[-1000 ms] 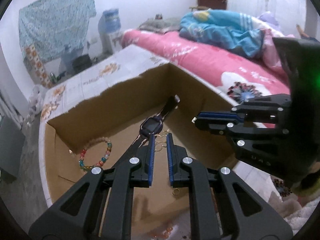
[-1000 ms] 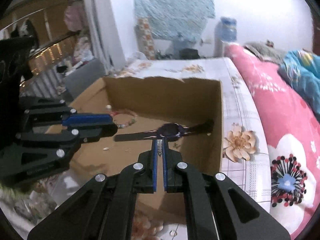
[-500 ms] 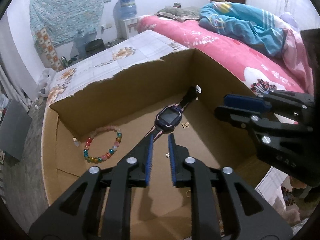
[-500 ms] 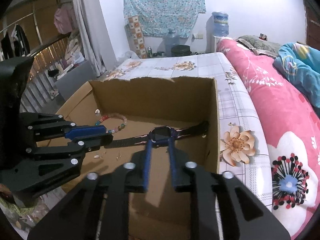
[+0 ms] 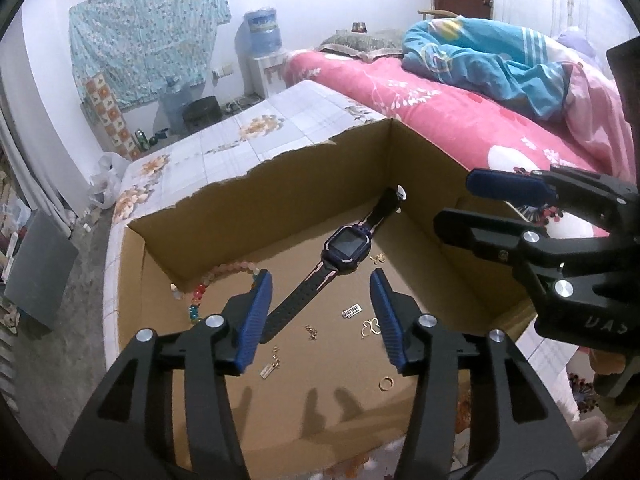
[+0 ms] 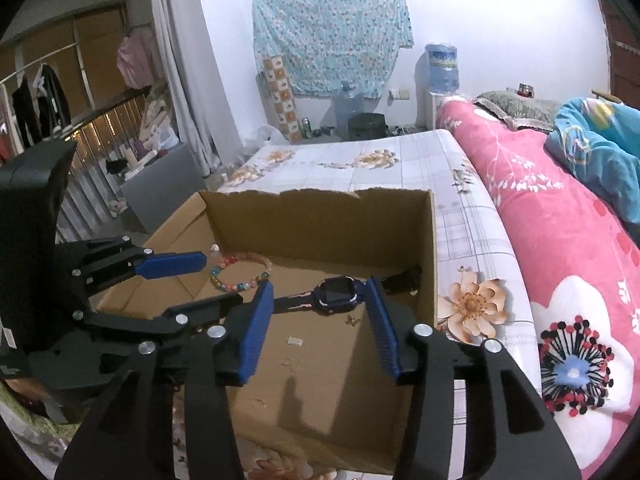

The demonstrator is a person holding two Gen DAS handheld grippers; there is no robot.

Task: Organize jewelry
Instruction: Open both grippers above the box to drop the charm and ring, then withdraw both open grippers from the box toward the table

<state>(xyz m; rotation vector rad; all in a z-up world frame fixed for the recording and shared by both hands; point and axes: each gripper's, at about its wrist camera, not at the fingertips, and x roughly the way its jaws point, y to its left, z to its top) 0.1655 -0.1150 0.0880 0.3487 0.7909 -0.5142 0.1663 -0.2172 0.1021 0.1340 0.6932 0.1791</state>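
Low in the left wrist view, the left hand-held gripper [image 5: 320,316] points into the box with its blue-padded fingers spread wide apart and nothing between them. At the right edge of that view the right hand-held gripper [image 5: 460,204] reaches in from the side, pale raised letters on its black body too mirrored to read. In its own view the right hand-held gripper [image 6: 320,320] is likewise spread apart and empty, levelled over the near wall of the open brown cardboard box [image 6: 320,216].

On the box floor, nearest the left gripper, lie small gold pieces: a gold ring [image 5: 386,383], a gold butterfly-outline charm [image 5: 371,327], a small silver rectangular clasp [image 5: 352,311]. Beyond them, at frame centre, the dark purple-and-black smartwatch [image 5: 346,246] lies flat and diagonal, its far strap end at the box's back corner. Left of it the multicoloured beaded bracelet [image 5: 208,284] rests beside the back wall.

The box sits on a white floral-print mattress [image 6: 384,160]; to the right a pink floral bedspread [image 6: 560,240], and at upper centre a blue water-cooler bottle [image 6: 442,68].
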